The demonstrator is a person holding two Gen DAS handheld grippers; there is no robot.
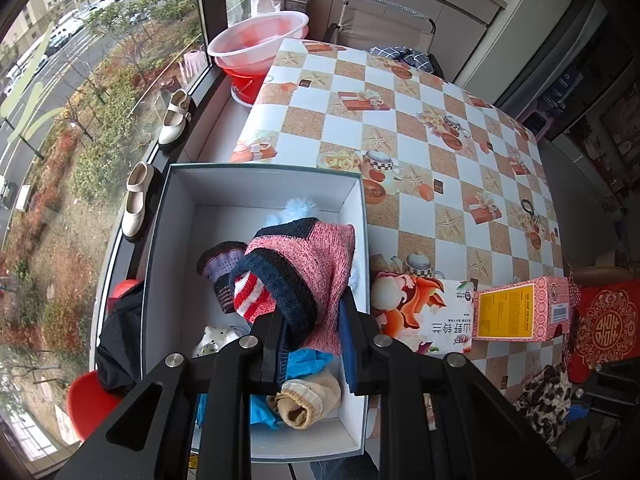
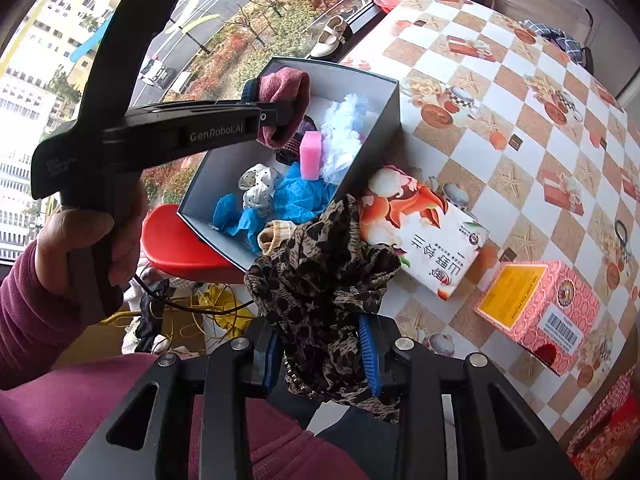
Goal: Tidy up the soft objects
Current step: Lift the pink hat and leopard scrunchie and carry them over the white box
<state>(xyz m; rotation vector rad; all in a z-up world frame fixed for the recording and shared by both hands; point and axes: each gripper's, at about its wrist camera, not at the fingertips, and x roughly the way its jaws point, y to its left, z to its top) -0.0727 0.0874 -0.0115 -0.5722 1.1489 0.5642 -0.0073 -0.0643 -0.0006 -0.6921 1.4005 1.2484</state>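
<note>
My left gripper [image 1: 312,340] is shut on a pink knit hat [image 1: 316,276] with a navy band, held over the open grey box [image 1: 256,184]. In the right wrist view the same left gripper [image 2: 276,114] grips the hat [image 2: 286,100] above the box [image 2: 384,120]. Inside the box lie a striped sock [image 1: 252,296], blue cloth [image 2: 300,196], a pink sponge [image 2: 311,156], a white fluffy piece [image 2: 346,132], a dotted cloth [image 2: 260,188] and a beige sock [image 1: 308,400]. My right gripper [image 2: 320,356] is shut on a leopard-print cloth [image 2: 320,280] just outside the box's near corner.
The box sits at the edge of a table under a checkered cloth [image 1: 440,120]. A white printed carton [image 2: 432,232] and a pink carton [image 2: 536,312] lie beside it. A red chair [image 2: 176,240] stands below. Cream shoes [image 1: 176,116] and red basins [image 1: 256,44] line the window sill.
</note>
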